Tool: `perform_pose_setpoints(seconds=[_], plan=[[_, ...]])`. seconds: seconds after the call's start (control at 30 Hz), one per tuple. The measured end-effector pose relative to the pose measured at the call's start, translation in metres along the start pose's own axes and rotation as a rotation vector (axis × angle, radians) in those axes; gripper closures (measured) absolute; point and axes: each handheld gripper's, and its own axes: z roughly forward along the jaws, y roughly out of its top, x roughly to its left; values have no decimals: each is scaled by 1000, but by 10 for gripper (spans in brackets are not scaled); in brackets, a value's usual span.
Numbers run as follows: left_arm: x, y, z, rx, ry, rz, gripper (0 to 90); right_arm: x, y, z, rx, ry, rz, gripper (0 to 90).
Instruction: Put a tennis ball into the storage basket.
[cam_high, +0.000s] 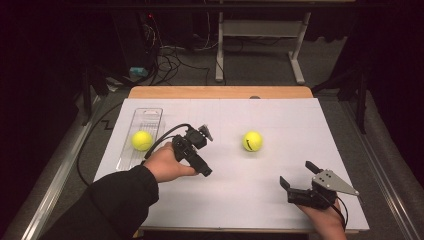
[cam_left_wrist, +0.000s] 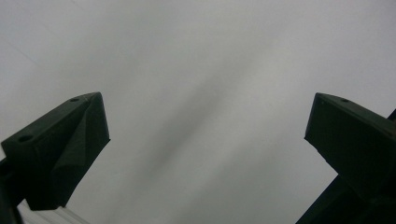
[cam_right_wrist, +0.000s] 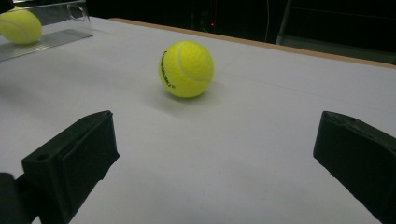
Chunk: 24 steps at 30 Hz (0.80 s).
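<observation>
Right gripper view: our right gripper (cam_right_wrist: 212, 154) gaping, aimed at loose ball (cam_right_wrist: 186, 68). Left gripper (cam_left_wrist: 205, 140) likewise gaping, idle, probably over table (cam_left_wrist: 196, 56). Other ball (cam_high: 142, 140) in tray (cam_high: 150, 114). Next: we advance, straddle, close.

My jaws are matt black plastic, the 2 tennis balls (cam_high: 252, 141) (cam_high: 142, 140) wear fuzzy yellow felt, the tray (cam_high: 150, 116) is clear glossy plastic, and the surface (cam_high: 280, 120) is smooth matt white sheet over a bare wooden edge (cam_high: 220, 92) at the far side.

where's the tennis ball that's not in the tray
In the high view the loose tennis ball lies on the white table, right of centre, between both grippers, ahead of the right gripper.
</observation>
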Motion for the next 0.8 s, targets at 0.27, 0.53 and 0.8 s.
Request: perform_pose_setpoints(seconds=[0.27, 0.53, 0.8], plan=[[1, 2, 7, 17, -13, 10, 8, 2, 4, 12, 29, 6, -4, 0], [5, -5, 15, 7, -25, 0, 8, 6, 11, 34, 63, 7, -11, 0], [4, -5, 20, 21, -26, 5, 8, 4, 24, 64, 104, 16, 14, 0]])
